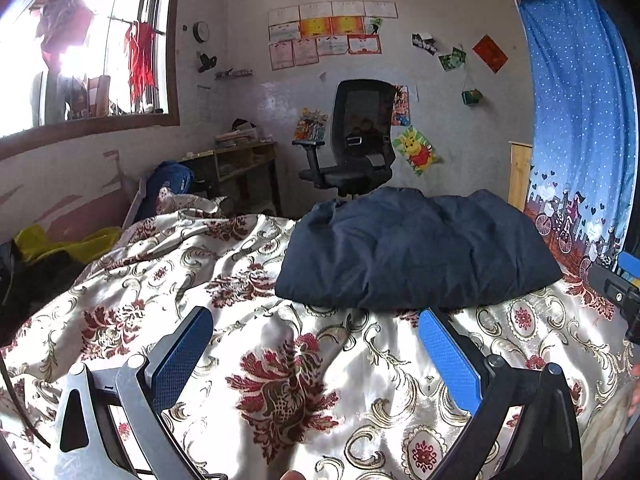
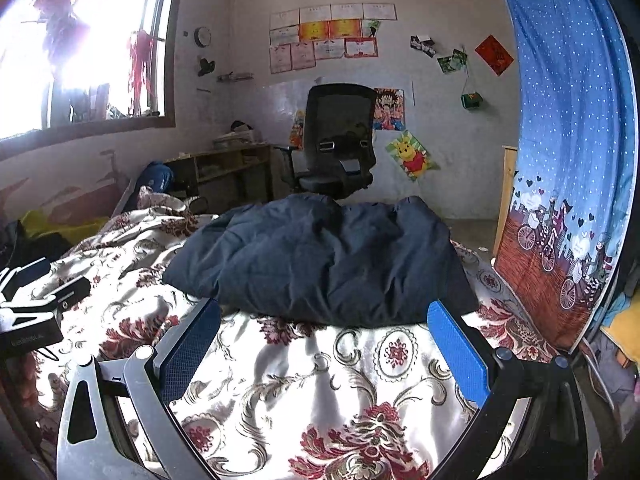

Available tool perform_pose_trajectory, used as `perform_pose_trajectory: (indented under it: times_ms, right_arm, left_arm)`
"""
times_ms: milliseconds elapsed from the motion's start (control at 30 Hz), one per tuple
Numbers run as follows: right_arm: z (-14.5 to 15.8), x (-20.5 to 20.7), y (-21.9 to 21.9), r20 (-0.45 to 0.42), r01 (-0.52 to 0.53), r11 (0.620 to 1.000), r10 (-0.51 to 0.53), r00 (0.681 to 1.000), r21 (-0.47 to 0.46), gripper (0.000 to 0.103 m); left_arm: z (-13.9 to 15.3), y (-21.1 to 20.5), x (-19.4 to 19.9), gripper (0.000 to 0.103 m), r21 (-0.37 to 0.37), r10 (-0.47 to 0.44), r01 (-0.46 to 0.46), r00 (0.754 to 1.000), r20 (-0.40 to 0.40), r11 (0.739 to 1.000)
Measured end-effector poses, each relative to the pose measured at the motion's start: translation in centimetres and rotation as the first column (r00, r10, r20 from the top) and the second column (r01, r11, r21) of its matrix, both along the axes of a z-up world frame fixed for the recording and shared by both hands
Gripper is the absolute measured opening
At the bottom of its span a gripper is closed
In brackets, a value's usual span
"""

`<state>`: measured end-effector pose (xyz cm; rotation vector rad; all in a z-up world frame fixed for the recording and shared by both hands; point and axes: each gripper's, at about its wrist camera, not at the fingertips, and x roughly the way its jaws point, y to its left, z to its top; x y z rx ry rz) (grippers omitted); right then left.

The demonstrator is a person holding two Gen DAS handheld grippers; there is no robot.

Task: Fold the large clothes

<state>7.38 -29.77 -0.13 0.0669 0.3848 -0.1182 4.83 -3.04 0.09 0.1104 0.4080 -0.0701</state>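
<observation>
Rear wall (image 2: 460, 128): pale plaster, bearing a grid of certificates (image 2: 328, 38), a round clock (image 2: 203, 36) and cartoon posters. Barred window (image 2: 92, 52) at left admits strong daylight. Black mesh office chair (image 2: 336, 140) stands beside a low wooden shelf unit (image 2: 224, 168). Blue dotted curtain (image 2: 572, 120) hangs at right

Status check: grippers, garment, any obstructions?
Left gripper open, empty. Right gripper open, empty. Navy jacket bundled on floral bedspread, untouched. Nothing between grippers and jacket.
</observation>
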Motion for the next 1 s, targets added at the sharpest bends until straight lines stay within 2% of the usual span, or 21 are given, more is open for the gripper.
perform_pose_trajectory:
  times_ms: [500,1000]
  right_arm:
    - [-1.3,1.0,-0.4,-0.063,0.013,1.0,-0.011,0.998,0.022,0.102]
    - [-1.5,0.9,-0.3,-0.062,0.022,1.0,-0.02,0.998,0.021,0.102]
  left_arm:
    - [-0.4,-0.4,-0.2,0.103,0.022,0.005,-0.004,1.0,-0.021,1.0]
    - [-0.3,-0.3,-0.3,0.103,0.016,0.011,-0.011,1.0,-0.022,1.0]
